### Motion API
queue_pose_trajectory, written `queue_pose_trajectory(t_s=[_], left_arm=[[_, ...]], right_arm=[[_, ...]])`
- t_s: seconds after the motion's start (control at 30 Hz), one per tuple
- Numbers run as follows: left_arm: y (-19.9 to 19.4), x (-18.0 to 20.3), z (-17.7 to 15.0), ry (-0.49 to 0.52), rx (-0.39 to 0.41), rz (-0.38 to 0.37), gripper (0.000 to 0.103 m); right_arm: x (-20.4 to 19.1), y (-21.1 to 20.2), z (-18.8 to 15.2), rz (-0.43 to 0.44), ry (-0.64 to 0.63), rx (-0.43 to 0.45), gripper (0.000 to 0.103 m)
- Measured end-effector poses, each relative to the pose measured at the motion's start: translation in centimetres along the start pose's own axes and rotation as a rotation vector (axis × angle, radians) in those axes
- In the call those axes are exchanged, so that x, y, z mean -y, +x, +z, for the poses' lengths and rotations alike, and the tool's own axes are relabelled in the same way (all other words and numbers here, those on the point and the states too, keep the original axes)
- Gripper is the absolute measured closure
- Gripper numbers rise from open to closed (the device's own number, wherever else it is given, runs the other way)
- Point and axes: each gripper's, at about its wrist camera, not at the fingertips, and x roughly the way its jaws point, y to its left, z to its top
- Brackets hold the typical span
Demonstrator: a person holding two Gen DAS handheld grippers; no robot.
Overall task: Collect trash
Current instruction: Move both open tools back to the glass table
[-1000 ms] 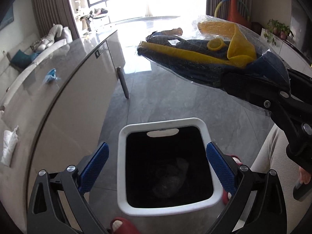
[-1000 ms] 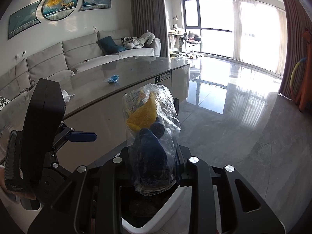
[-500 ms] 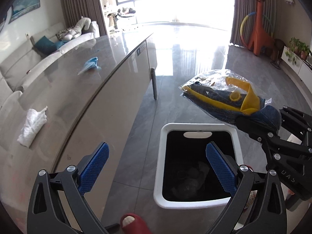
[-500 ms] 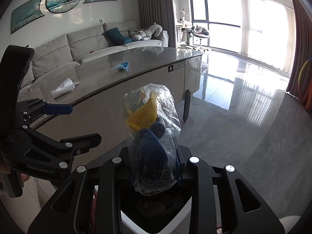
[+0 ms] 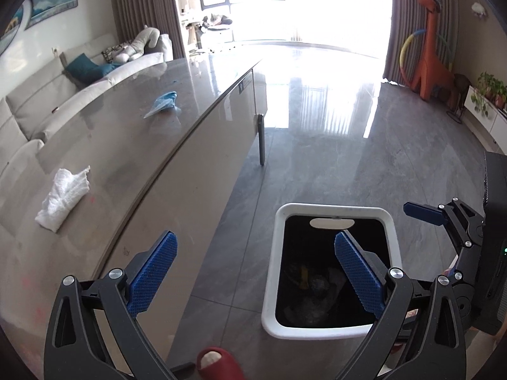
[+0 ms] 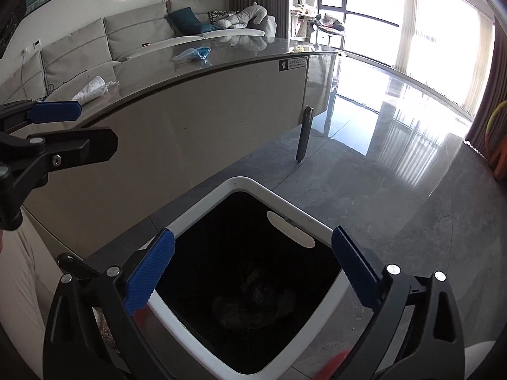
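1. Left wrist view: my left hand-held gripper (image 5: 255,269) is wide apart and holds nothing. Its blue pads (image 5: 152,274) have only air between them.
2. It hangs over the floor (image 5: 380,158), between the long tabletop (image 5: 126,145) and the white bin (image 5: 332,329).
3. The bin stands on the floor, near the tabletop's long edge. It is dark inside. A bag of trash (image 5: 312,288) lies at the bottom, with a bit of yellow showing.
4. A white crumpled tissue (image 5: 63,194) lies on the tabletop, near the end close to me.
5. A blue wrapper (image 5: 163,103) lies farther along the tabletop, well apart from the tissue.
6. My right hand-held gripper (image 5: 424,213) shows at the right edge of this view, just beside the bin.
7. Right wrist view: my right hand-held gripper (image 6: 252,264) is wide apart too and holds nothing. It hangs right over the bin (image 6: 253,186), with the dark inside showing between its pads (image 6: 149,272).
8. The trash at the bottom (image 6: 253,304) is too dark to make out well.
9. From here the tissue (image 6: 92,87) and the blue wrapper (image 6: 193,53) both sit on the tabletop (image 6: 221,60).
10. My left hand-held gripper (image 6: 73,126) pokes in from the left edge.
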Motion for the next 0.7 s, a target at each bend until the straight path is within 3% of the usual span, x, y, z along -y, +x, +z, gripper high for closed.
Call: queue_pose_trajectory(t_s=[0.33, 0.7], left_arm=[[-1.2, -2.0, 0.5, -0.035, 0.042, 0.031, 0.005], [-3.3, -8.9, 1.9, -0.178, 0.115, 0.124, 0.005]], right_arm=[[-1.2, -3.1, 4.3, 0.023, -0.031, 0.134, 0.004], [-3.9, -3.2, 9.2, 0.069, -0.098, 0.22, 0.004]])
